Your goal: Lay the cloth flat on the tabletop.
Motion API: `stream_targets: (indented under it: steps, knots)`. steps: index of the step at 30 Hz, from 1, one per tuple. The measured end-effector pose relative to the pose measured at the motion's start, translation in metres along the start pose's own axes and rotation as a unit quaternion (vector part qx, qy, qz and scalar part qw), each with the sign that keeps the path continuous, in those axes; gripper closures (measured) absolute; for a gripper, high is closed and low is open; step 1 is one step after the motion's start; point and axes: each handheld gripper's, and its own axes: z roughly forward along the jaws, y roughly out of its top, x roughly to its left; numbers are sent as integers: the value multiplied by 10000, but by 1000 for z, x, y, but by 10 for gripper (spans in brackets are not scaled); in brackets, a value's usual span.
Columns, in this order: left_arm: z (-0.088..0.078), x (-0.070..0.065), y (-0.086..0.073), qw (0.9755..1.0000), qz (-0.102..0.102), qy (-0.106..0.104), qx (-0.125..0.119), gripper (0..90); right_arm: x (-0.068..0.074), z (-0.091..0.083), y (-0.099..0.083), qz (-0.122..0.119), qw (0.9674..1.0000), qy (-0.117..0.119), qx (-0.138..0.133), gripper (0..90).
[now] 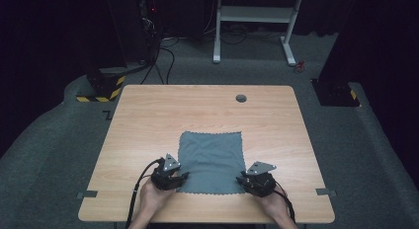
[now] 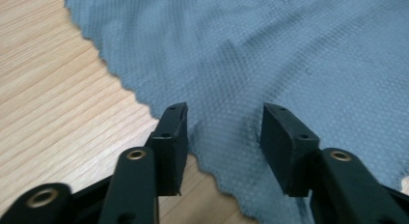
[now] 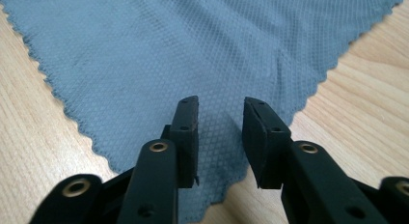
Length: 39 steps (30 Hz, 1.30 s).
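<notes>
Near the front edge of the bench (image 1: 148, 110), the grey cloth (image 1: 211, 162) lies flat, its 2 near corners between the spread jaws of the left gripper (image 1: 179, 178) and right gripper (image 1: 243, 180), neither pinching. Judged risk: jaws closing unevenly could snag only 1 corner, dragging the cloth askew or bunching it

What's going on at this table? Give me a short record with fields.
Surface: wooden table
Item: grey-blue cloth, spread flat, zigzag edges
Left gripper: jaws apart over the cloth's near left corner, not pinching it
Right gripper: jaws apart over the near right corner, not pinching it
Other: round grey cap in the tabletop's far edge
</notes>
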Motion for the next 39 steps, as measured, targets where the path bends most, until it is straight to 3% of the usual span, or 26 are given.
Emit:
stream_targets:
  steps: [6,10,15,16,19,22,25,28,30,31,35,37,39]
  knots:
    - [10,0,16,9994,-93,1,-333,484,-2,12,18,117,9997,-64,-227,651]
    - [28,5,23,9998,-80,165,-115,473,-3,30,28,120,9997,-172,-101,638]
    - [25,14,21,9996,-50,245,-88,453,-8,26,25,86,9998,-188,-56,626]
    - [25,16,21,9997,-91,196,-78,444,-11,24,24,151,9997,-176,-5,614]
    - [24,23,26,9991,-46,413,-64,463,-18,21,26,178,9995,-233,-76,619]
    - [25,37,33,9985,-314,402,-209,464,-28,23,36,335,9985,-331,-262,623]
    - [34,50,43,9972,-449,567,-175,470,-44,31,46,611,9960,-494,-417,654]
    - [49,58,52,9968,-532,594,-88,483,-60,43,54,834,9936,-668,-360,720]
    - [55,59,55,9968,-512,609,-72,493,-68,53,58,834,9920,-894,-319,757]
    - [59,60,56,9971,-461,606,-64,495,-69,54,59,830,9918,-928,-302,766]
    - [67,63,59,9966,-568,558,-193,507,-72,65,68,687,9923,-988,-297,803]
    - [70,64,60,9961,-581,621,-253,502,-78,74,70,722,9916,-1072,-100,807]
    - [72,67,60,9955,-584,658,-364,501,-84,77,69,805,9901,-1133,-181,810]
